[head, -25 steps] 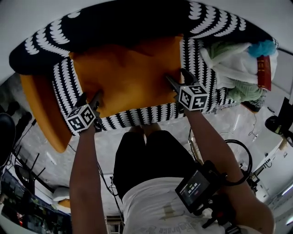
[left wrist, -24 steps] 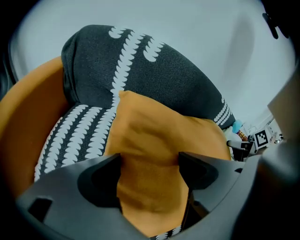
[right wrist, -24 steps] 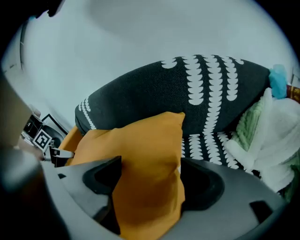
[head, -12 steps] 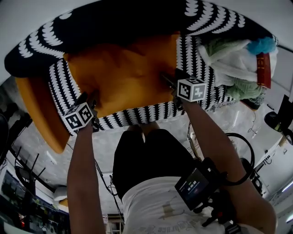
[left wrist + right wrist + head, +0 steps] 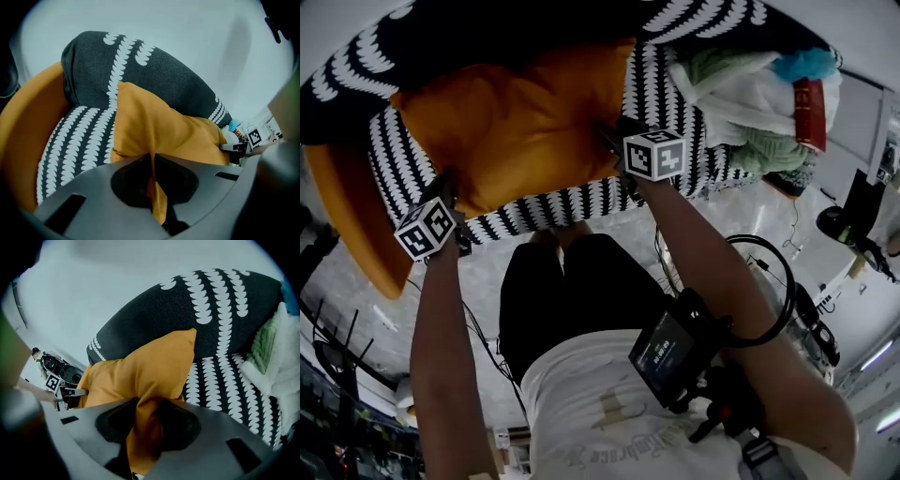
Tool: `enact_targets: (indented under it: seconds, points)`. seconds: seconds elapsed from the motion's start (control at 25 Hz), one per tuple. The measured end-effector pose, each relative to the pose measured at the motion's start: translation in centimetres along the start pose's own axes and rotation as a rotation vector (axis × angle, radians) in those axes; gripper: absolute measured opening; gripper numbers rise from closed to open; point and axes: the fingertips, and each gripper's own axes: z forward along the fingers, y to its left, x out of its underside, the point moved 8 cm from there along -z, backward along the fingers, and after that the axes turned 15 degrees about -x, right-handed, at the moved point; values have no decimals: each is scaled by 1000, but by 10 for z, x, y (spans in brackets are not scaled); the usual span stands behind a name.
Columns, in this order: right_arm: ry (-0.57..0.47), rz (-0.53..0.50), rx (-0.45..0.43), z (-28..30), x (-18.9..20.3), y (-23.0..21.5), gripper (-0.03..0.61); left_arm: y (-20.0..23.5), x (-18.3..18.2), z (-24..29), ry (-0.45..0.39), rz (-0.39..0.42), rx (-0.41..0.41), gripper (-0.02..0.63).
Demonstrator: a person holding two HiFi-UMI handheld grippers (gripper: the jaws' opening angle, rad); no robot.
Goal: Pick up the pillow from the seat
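Observation:
An orange pillow (image 5: 516,131) lies on the black-and-white patterned seat (image 5: 553,202) of a round chair. My left gripper (image 5: 450,192) is at the pillow's near left corner. In the left gripper view its jaws have just been closing and the left gripper (image 5: 153,157) is shut on a thin fold of the pillow (image 5: 164,126). My right gripper (image 5: 614,141) is at the pillow's near right corner. The right gripper (image 5: 147,404) has also just been closing and pinches a thicker bunch of the pillow (image 5: 150,362).
The chair has a dark backrest (image 5: 154,70) and an orange outer shell (image 5: 347,216). A heap of white and green cloth (image 5: 750,103) with a red item lies on the chair's right side. Cables (image 5: 769,281) run over the floor near my legs.
Both grippers went from open beside the pillow's near corners to closed on its fabric. In the head view the chair, pillow and grippers have shifted left and upward.

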Motion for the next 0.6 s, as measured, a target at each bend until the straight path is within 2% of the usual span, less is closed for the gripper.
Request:
enact_targets:
  seconds: [0.2,0.6]
  points:
    - [-1,-24,-19,-15,0,16,144,-2,10,-22,-14,9,-9,17]
    - [12,-64,-57,-36,14,52,141,5,47,-77,-33,-59,-22,17]
